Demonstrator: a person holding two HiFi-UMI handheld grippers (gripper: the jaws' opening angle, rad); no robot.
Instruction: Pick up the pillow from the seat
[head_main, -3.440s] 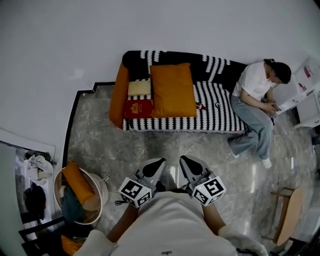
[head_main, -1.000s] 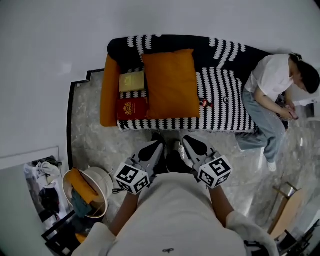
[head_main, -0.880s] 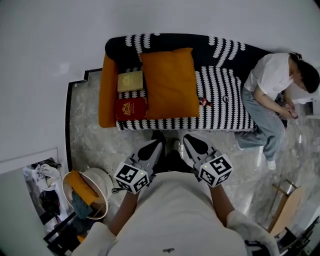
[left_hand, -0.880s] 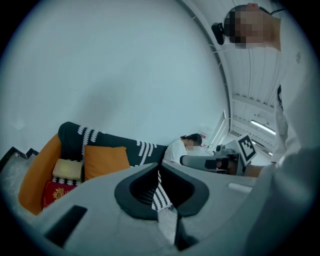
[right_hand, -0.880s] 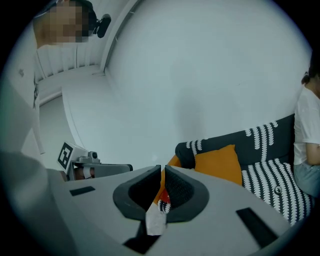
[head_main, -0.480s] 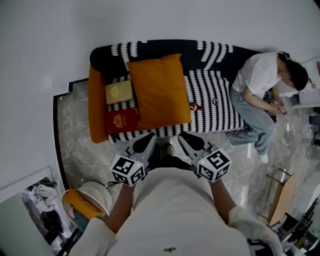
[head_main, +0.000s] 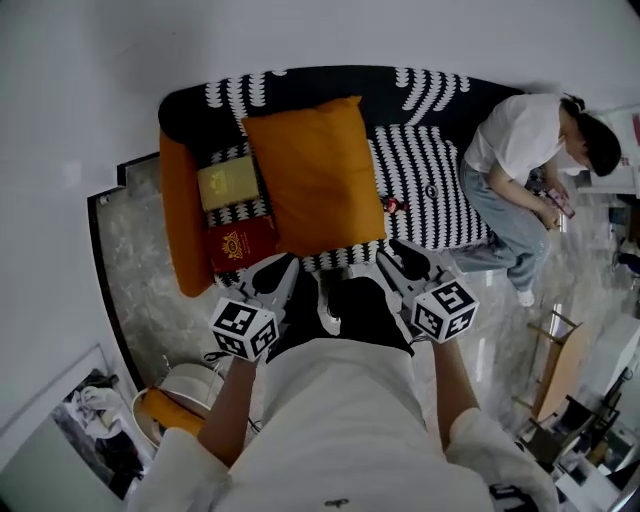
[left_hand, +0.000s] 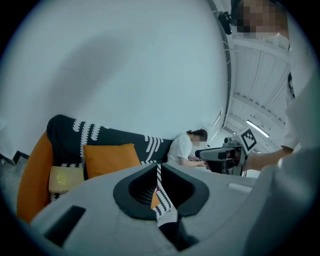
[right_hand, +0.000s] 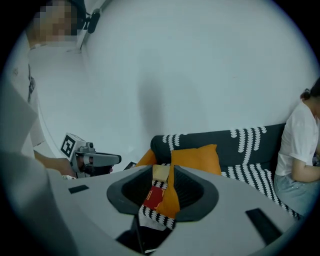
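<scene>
A large orange pillow lies on the seat of a black sofa with white wavy stripes, leaning toward its backrest. It also shows in the left gripper view as the pillow and in the right gripper view as the pillow. Both grippers are held side by side just short of the seat's front edge, apart from the pillow. My left gripper is shut with nothing in it. My right gripper has its jaws opening, a narrow gap between them and nothing in it.
An orange bolster lines the sofa's left end, with a pale yellow box and a red box beside the pillow. A person sits at the sofa's right end. A basket stands lower left, a wooden stool right.
The sofa has come nearer over the frames. Both grippers have moved forward from above the floor to the seat's front edge.
</scene>
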